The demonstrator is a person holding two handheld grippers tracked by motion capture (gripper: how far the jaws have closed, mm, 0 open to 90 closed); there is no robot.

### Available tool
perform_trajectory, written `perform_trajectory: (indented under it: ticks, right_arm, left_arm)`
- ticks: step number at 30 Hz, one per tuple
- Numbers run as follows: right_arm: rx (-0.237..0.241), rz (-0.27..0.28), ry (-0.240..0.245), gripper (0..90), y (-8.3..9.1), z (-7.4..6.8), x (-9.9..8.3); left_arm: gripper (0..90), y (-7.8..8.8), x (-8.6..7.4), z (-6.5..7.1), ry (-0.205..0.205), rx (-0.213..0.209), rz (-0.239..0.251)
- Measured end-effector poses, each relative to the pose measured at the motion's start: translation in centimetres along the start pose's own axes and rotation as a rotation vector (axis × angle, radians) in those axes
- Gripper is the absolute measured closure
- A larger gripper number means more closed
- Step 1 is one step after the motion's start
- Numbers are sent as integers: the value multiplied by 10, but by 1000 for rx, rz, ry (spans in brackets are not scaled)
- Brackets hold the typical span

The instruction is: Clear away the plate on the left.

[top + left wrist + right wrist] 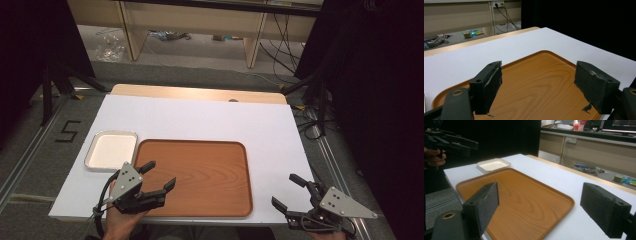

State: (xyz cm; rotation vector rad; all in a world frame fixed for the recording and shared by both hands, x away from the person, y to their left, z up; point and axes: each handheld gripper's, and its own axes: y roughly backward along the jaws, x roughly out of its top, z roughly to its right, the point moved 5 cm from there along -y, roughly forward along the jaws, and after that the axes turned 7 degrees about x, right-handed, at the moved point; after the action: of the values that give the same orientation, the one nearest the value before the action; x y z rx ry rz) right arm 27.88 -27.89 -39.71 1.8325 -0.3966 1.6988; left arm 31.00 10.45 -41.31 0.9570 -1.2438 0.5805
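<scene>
A wooden-look brown tray (200,175) lies empty on the white tabletop, near the front edge. My left gripper (159,176) hovers over the tray's front-left corner, open, nothing between its black pads (489,85). Beyond those jaws the tray (541,82) spreads out. My right gripper (286,192) stands open at the table's front-right corner, to the right of the tray, jaws empty. Its view looks across the tray (524,202) toward the left gripper (471,146), held in a hand.
A shallow white rectangular dish (111,150) sits left of the tray, also seen as the dish (493,165) from the right gripper. The white table sheet (210,120) stretches bare behind the tray. Dark curtains flank both sides; cables and furniture stand beyond the far edge.
</scene>
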Motion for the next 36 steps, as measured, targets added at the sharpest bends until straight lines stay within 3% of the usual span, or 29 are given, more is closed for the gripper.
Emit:
perform_trajectory:
  ticks: [7, 8, 13, 15, 17, 24, 30, 36]
  right_arm:
    - [-1, 4, 13, 163, 0, 1, 0]
    - [16, 18, -4, 163, -2, -1, 0]
    - [1, 4, 30, 163, 0, 2, 1]
    - [19, -13, 4, 164, 0, -1, 0]
    - [0, 3, 30, 164, 0, 2, 1]
    - [4, 0, 27, 164, -1, 1, 1]
    - [4, -2, 26, 165, -1, 1, 0]
    - [3, 2, 31, 165, -1, 1, 1]
  left_arm:
    - [219, -1, 0, -2, 1, 5, -7]
    - [219, -1, 0, -3, 4, 6, -8]
    - [221, -1, 0, -3, 2, 9, -8]
    - [221, -1, 0, -4, 5, 9, -7]
    - [220, -2, -1, -6, 1, 16, -17]
    - [222, -8, -6, -12, 15, 40, -50]
    - [222, -12, -9, -22, -24, 93, -69]
    - [224, -14, -11, -25, -63, 119, -86]
